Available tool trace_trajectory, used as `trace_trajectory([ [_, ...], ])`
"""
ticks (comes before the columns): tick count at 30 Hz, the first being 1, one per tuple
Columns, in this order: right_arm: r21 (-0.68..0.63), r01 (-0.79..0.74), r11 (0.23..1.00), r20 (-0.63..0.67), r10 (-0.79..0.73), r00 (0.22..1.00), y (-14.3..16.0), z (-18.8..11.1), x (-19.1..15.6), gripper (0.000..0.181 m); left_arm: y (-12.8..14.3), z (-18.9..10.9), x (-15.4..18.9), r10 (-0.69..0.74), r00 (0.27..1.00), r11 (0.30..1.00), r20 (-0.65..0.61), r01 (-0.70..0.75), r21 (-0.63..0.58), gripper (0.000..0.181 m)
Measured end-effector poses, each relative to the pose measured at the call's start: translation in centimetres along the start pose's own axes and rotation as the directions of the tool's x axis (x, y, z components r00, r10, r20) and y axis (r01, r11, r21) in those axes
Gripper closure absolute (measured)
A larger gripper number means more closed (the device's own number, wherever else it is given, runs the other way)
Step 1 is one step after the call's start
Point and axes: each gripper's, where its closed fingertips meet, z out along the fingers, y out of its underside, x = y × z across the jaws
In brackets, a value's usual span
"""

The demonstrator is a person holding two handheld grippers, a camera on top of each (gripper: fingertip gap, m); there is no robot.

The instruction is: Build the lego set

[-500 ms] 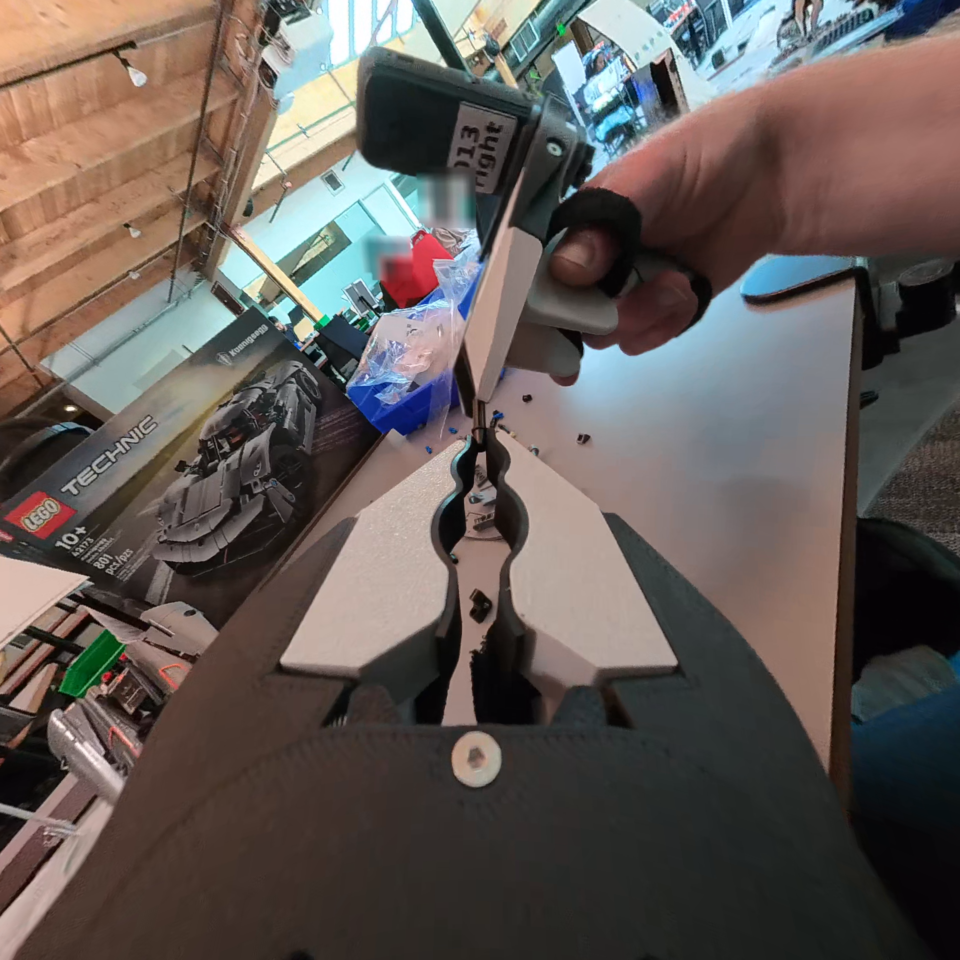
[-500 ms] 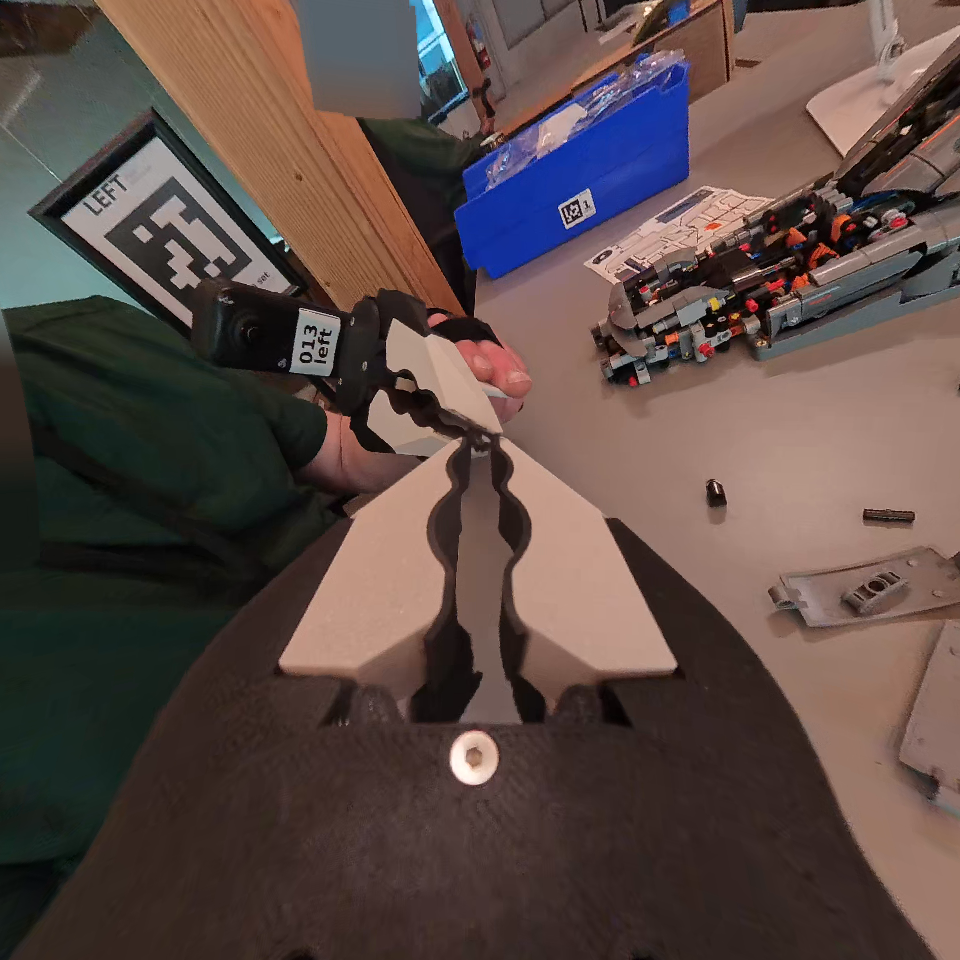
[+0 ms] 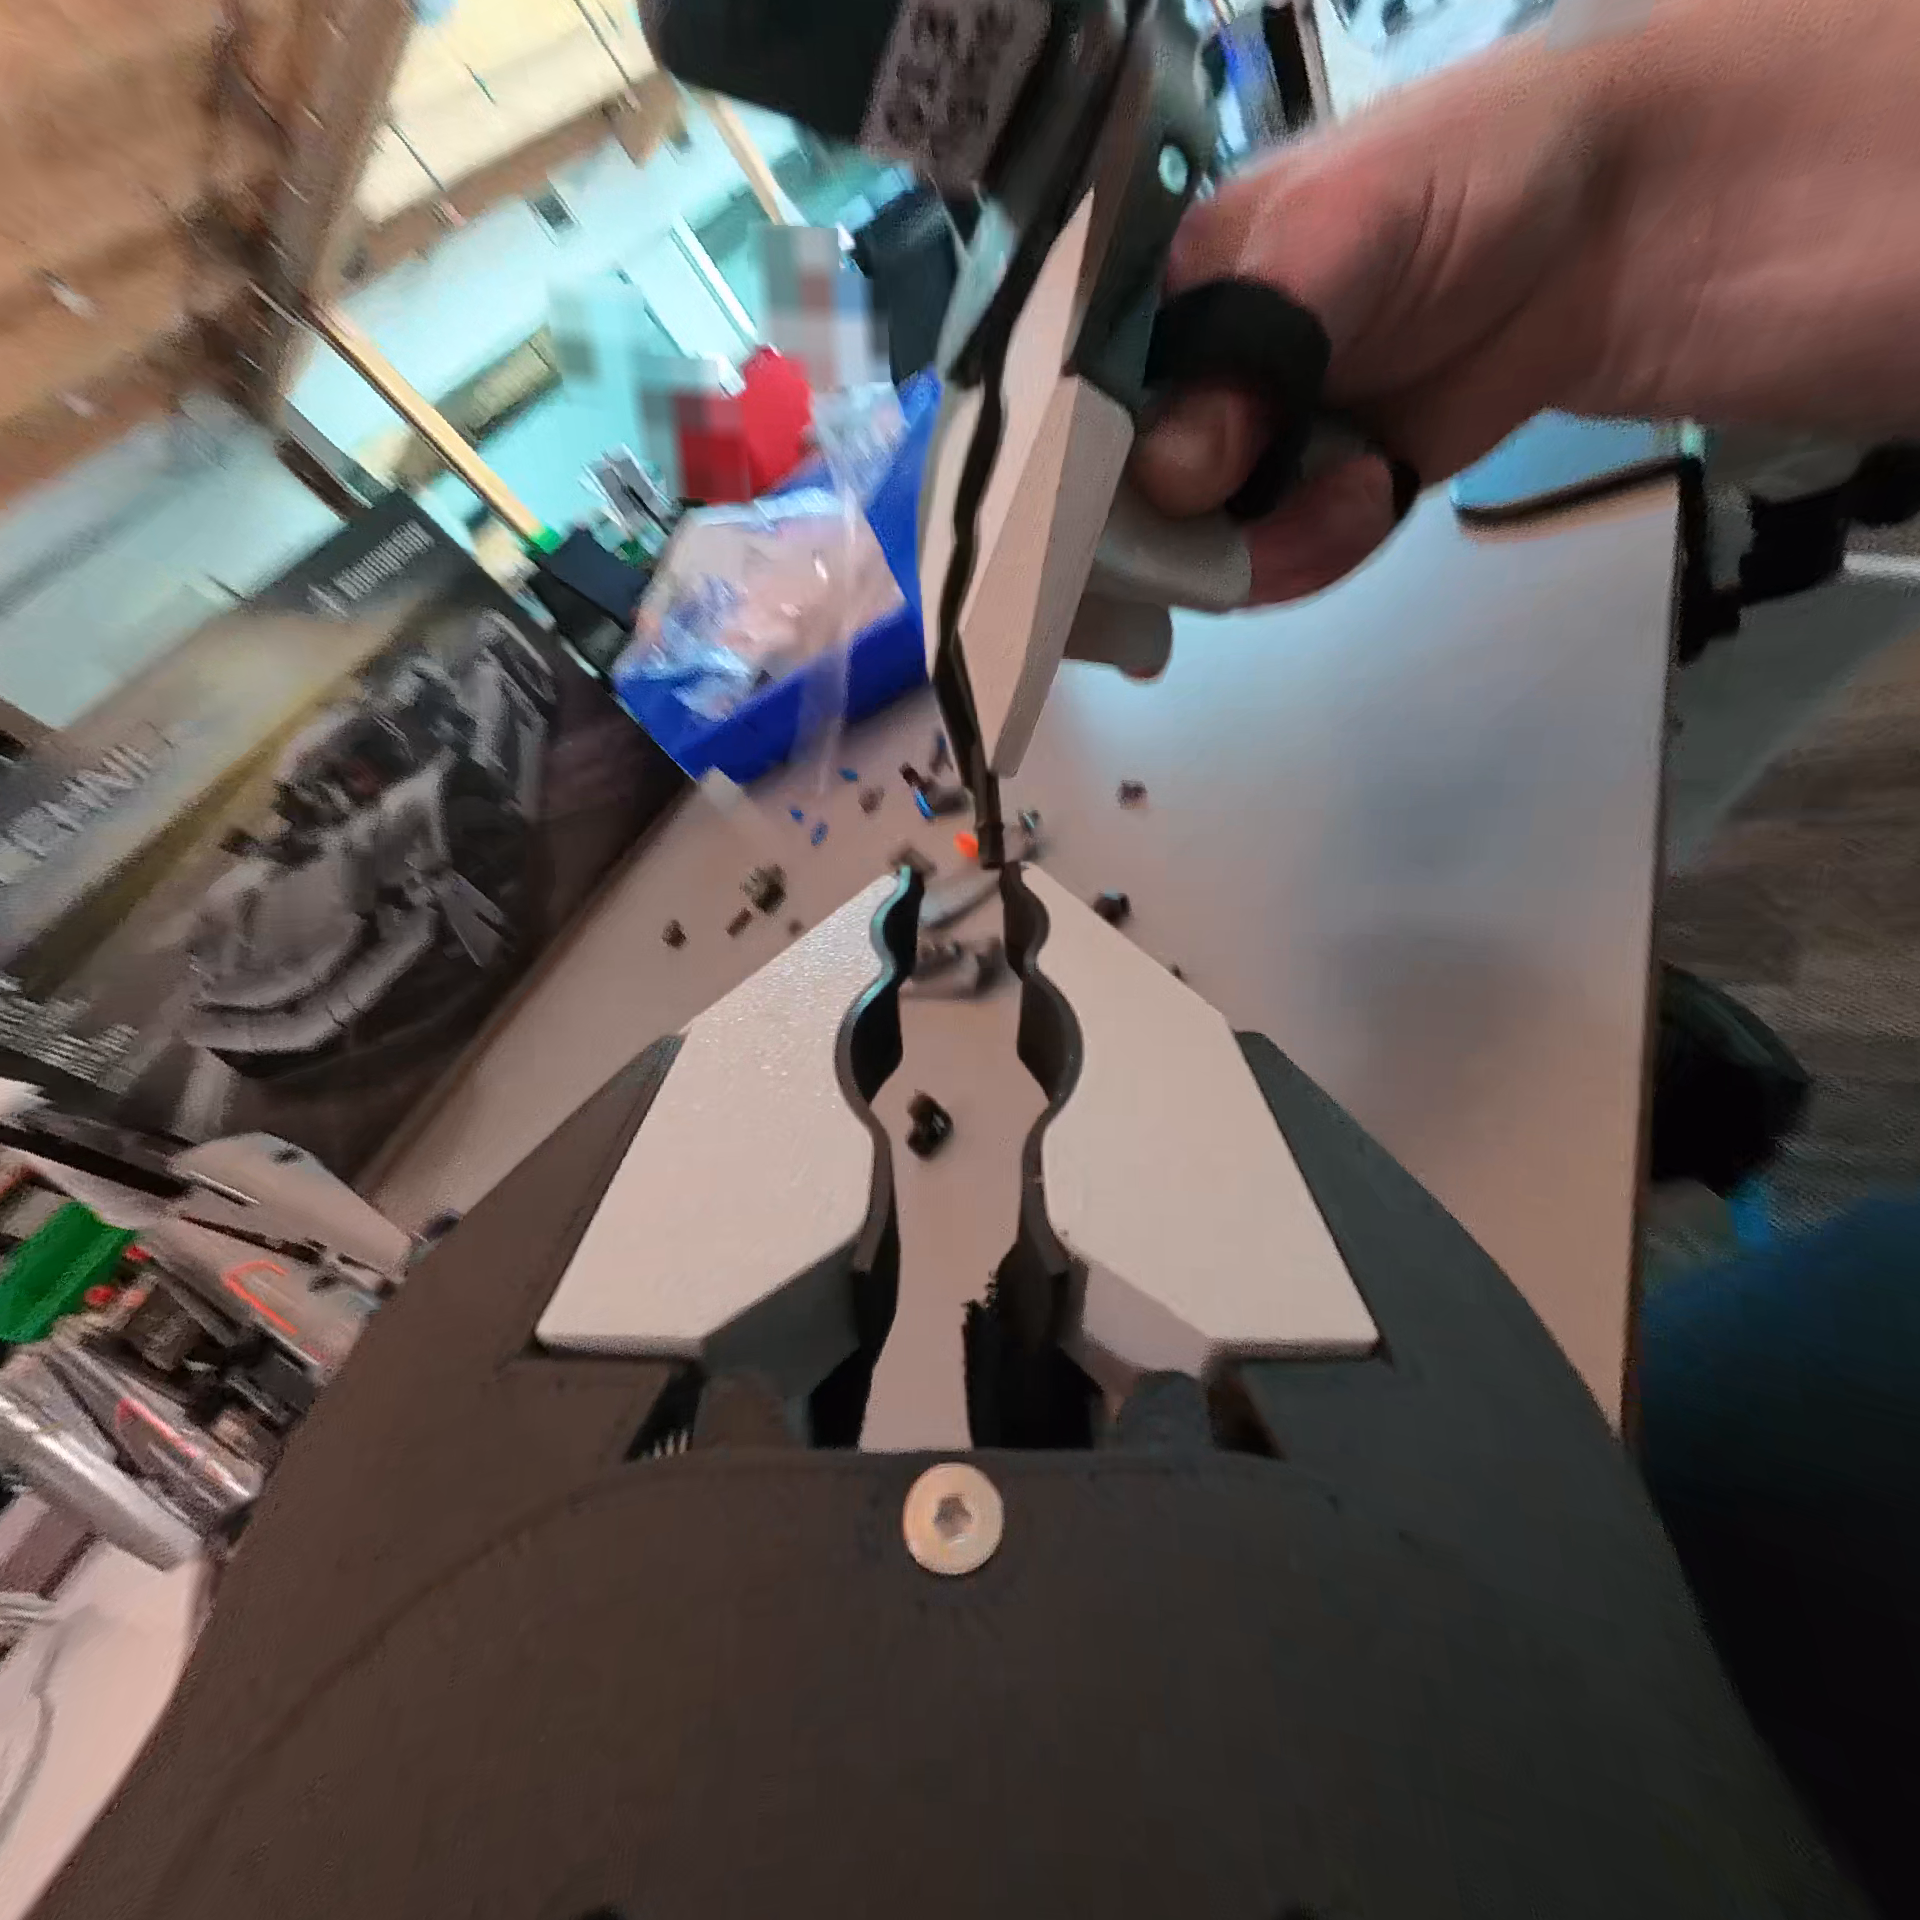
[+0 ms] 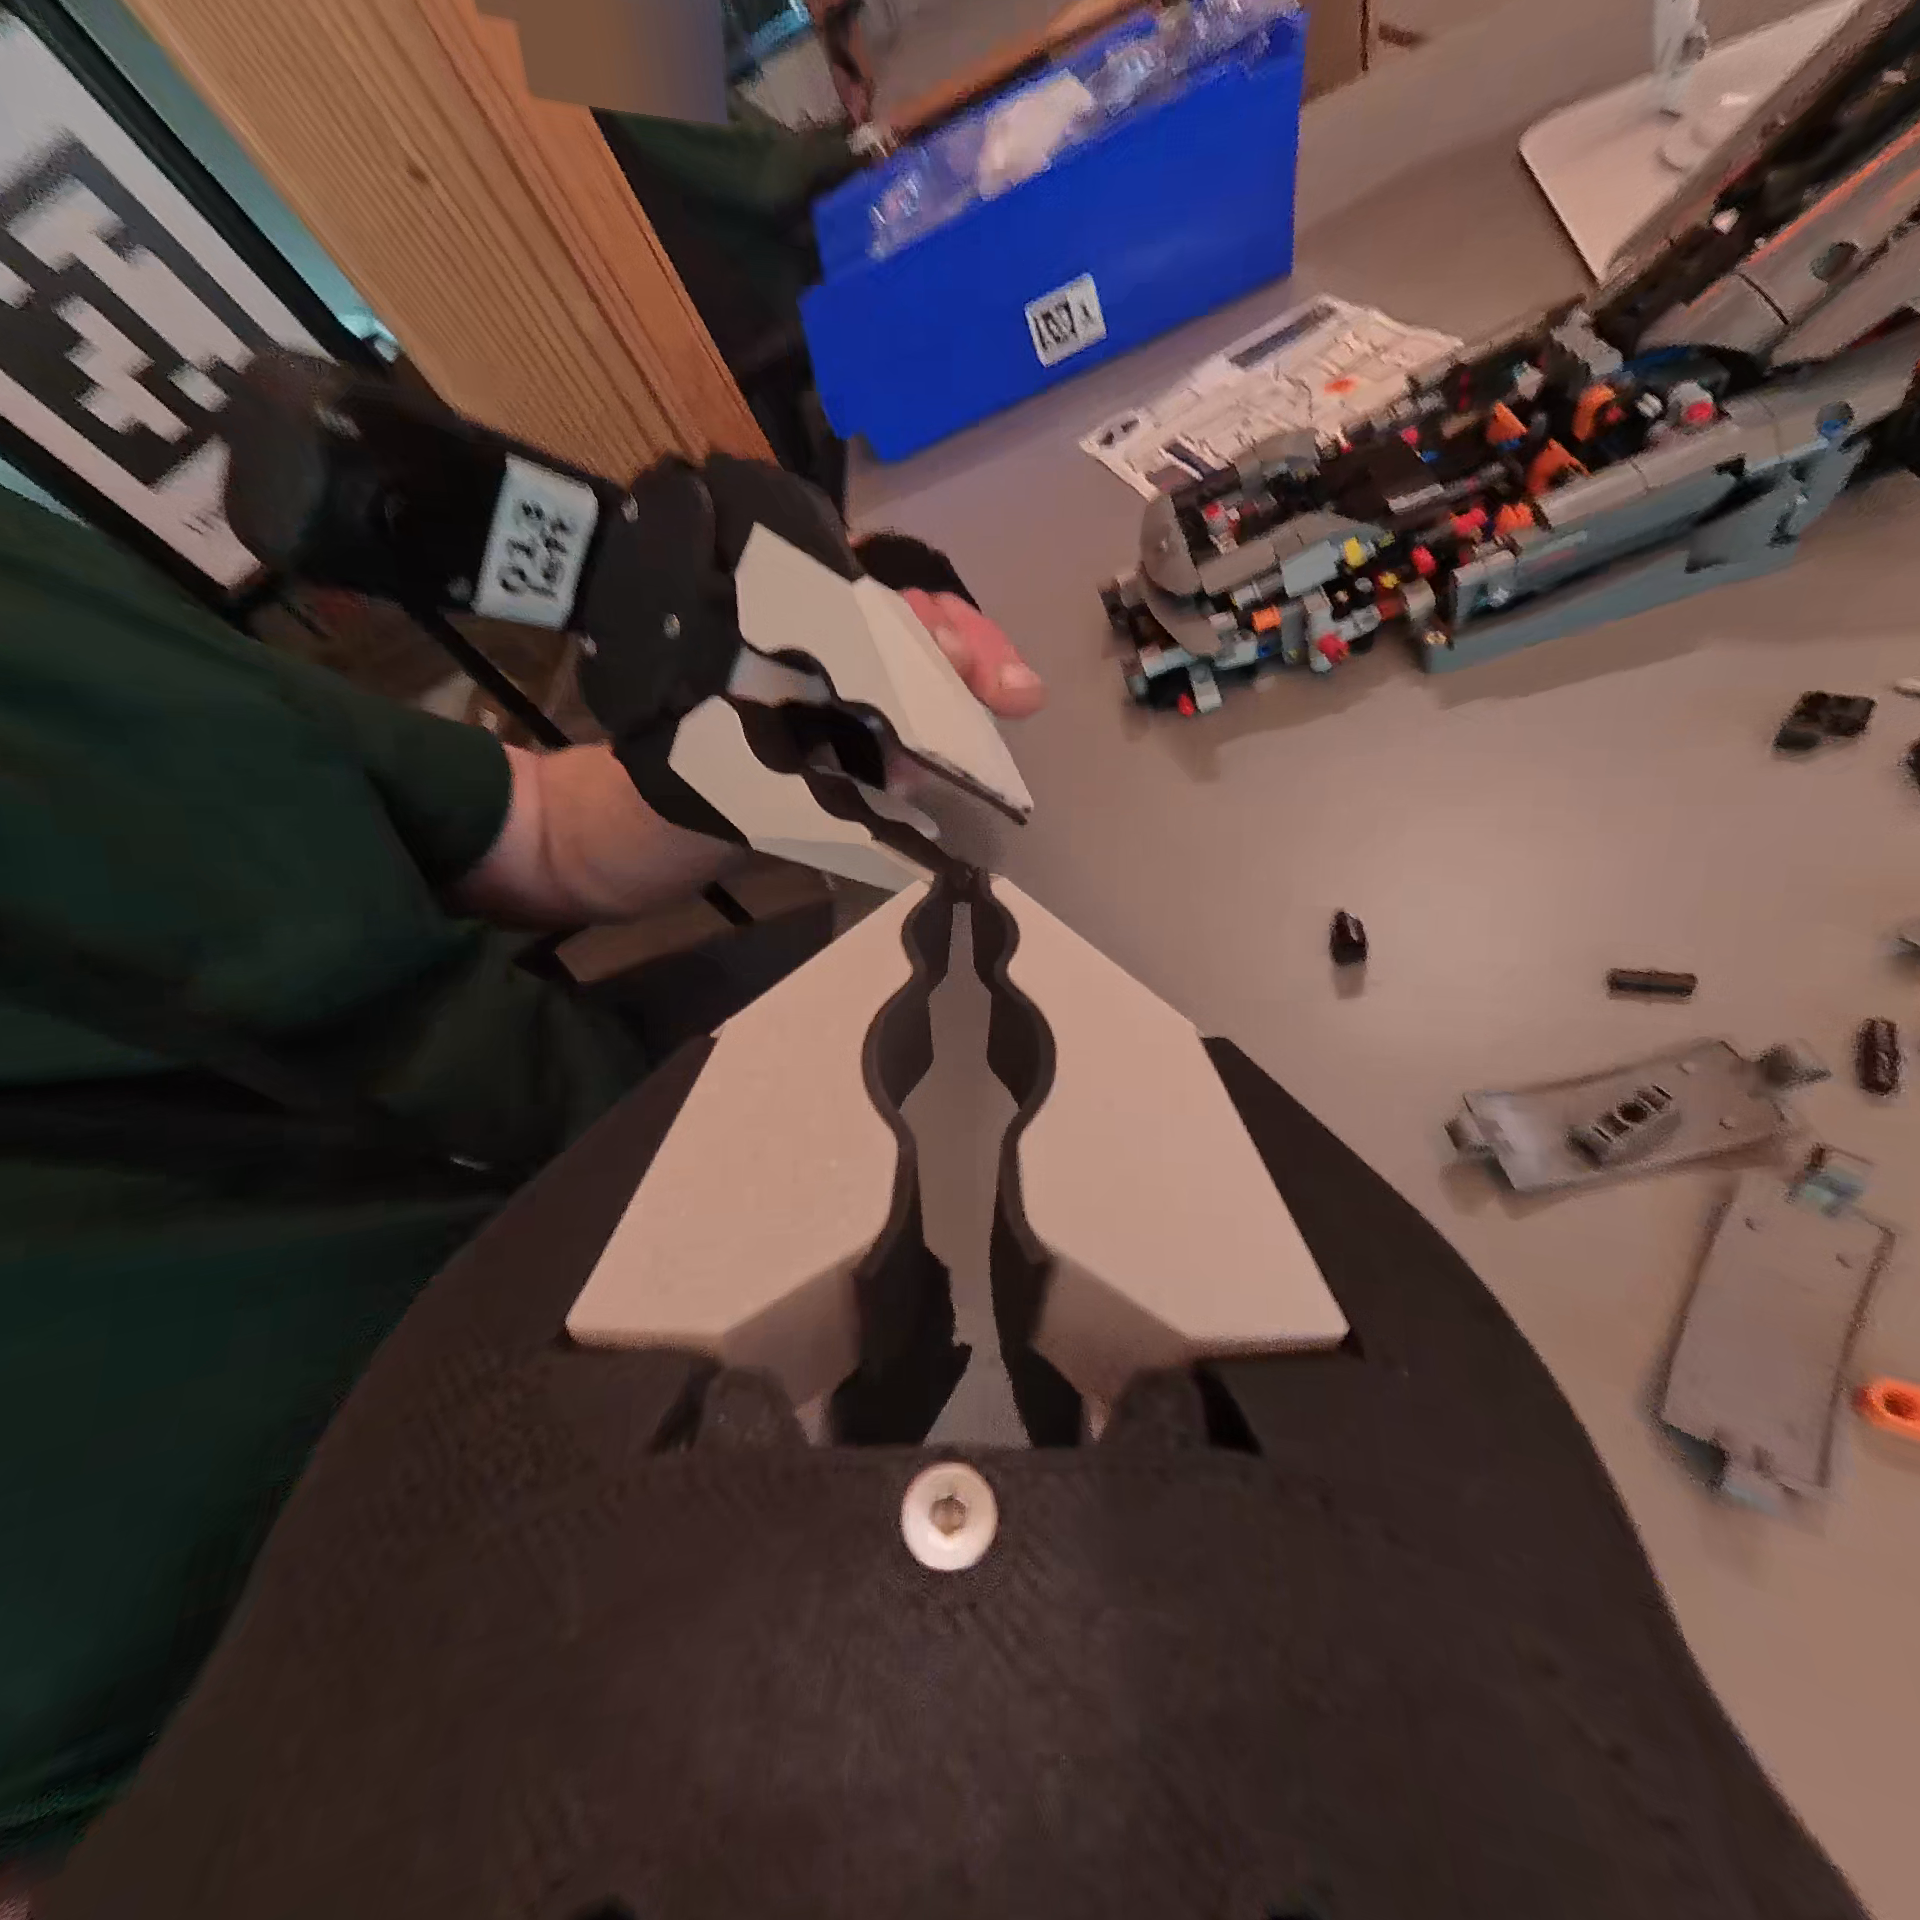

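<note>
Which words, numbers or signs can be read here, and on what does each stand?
I do not quote writing; these things bear it.
White label on the right gripper: blurred.
White label on the left gripper: blurred.
Sticker on the blue bin: too small.
Car box: blurred.
Framed black-and-white sign: partly cut off.
Leaflet: too small.

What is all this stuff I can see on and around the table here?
Half-built grey lego car model: one, grey with orange and red bits, far side of table.
Blue plastic bin: one, holding clear bags, behind the model.
Printed paper sheet: one, white, beside the bin.
Flat grey lego panels: two, table right.
Small dark loose pieces: several, scattered.
Dark set box: one, table's left edge.
Thin dark pin: one, between both grippers' tips.
Left gripper: open.
Right gripper: shut on the pin.
</note>
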Motion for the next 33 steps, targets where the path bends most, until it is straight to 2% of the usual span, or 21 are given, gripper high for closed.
trace_trajectory([
  [2,-0.1,0.03,0.995,-0.076,-0.038,0.996,1.5,0.4,1.0,0.179,2.5,-0.1,1.0,-0.046,0.992,0.992,-0.119,0.032,-0.123,0.165],
  [4,-0.224,0.052,0.973,-0.129,-0.082,0.988,3.4,0.8,1.8,0.179,4.4,-0.2,1.3,-0.046,0.983,0.982,-0.178,0.012,-0.189,0.165],
  [7,-0.373,0.072,0.925,-0.165,-0.143,0.976,5.7,1.8,2.4,0.179,5.9,-0.2,2.4,-0.052,0.958,0.969,-0.283,-0.021,-0.248,0.165],
  [11,-0.486,0.089,0.869,-0.176,-0.198,0.964,7.1,3.1,2.6,0.179,7.6,0.3,4.2,-0.042,0.919,0.945,-0.392,-0.091,-0.315,0.166],
  [19,-0.621,0.095,0.778,-0.2,-0.274,0.941,7.8,3.8,3.2,0.18,8.0,0.8,4.9,-0.024,0.913,0.948,-0.407,-0.109,-0.299,0.168],
  [25,-0.652,0.092,0.752,-0.225,-0.308,0.925,7.1,3.0,3.7,0.179,8.0,1.1,4.8,-0.002,0.917,0.945,-0.398,-0.128,-0.3,0.17],
  [33,-0.695,0.079,0.715,-0.208,-0.305,0.929,7.7,2.7,3.6,0.179,7.7,1.4,5.0,0.012,0.92,0.943,-0.391,-0.14,-0.301,0.175],
])
